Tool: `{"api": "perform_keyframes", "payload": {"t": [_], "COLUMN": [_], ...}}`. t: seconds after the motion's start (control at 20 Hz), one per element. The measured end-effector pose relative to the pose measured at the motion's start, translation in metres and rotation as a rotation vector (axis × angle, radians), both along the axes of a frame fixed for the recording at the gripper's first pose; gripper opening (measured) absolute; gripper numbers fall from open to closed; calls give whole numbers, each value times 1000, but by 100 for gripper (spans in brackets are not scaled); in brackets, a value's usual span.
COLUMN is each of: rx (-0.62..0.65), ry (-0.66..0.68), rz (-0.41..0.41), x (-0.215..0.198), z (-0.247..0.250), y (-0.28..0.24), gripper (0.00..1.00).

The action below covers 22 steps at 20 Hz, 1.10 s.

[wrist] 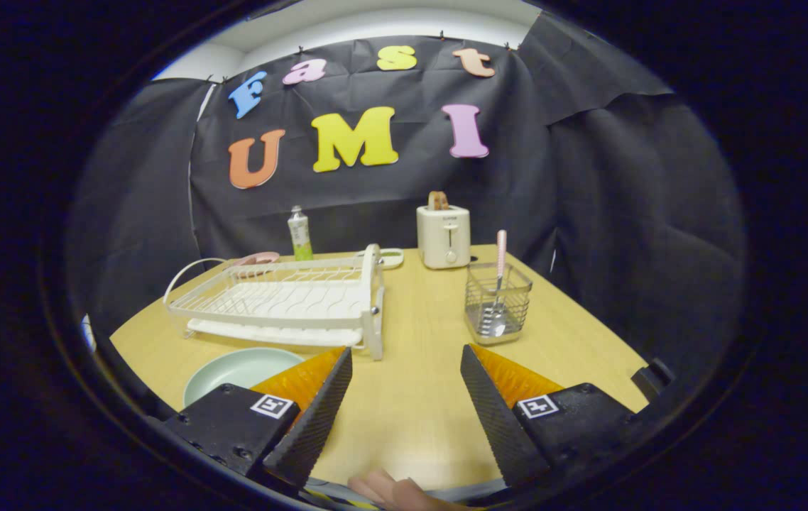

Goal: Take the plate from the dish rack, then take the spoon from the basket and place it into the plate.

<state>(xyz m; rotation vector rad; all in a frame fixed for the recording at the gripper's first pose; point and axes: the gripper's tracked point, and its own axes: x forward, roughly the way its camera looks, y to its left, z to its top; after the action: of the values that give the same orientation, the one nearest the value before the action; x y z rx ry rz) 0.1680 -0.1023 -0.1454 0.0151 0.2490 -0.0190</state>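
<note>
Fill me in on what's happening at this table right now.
A person's hand holds a two-finger gripper over the wooden table, fingers open with nothing between them. The pale green plate already lies on the table in front of the white dish rack, beside the left finger. The spoon stands in the wire basket, ahead of the right finger, not yet picked up. A toaster stands beyond the basket.

Toaster (444, 236) stands at far edge of counter (411, 397), a slice in its slot. Left of toaster: a small white object (390, 257), then an upright tube (299, 233).
</note>
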Motion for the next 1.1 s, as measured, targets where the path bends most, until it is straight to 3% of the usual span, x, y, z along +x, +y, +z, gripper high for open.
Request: {"api": "perform_keyframes", "payload": {"t": [0.2,0.45,0.6,0.8,0.95,1.1], "rx": [-45,-46,13,148,180,116], "ry": [-72,-35,-52,40,29,104], "rz": [-46,-40,-20,-2,-25,-31], "x": [40,112,156,200,229,244], "z": [34,41,50,43,46,22], "y": [-41,-75,-87,-95,-106,-106], "gripper": [100,100,100,99,79,45]}}
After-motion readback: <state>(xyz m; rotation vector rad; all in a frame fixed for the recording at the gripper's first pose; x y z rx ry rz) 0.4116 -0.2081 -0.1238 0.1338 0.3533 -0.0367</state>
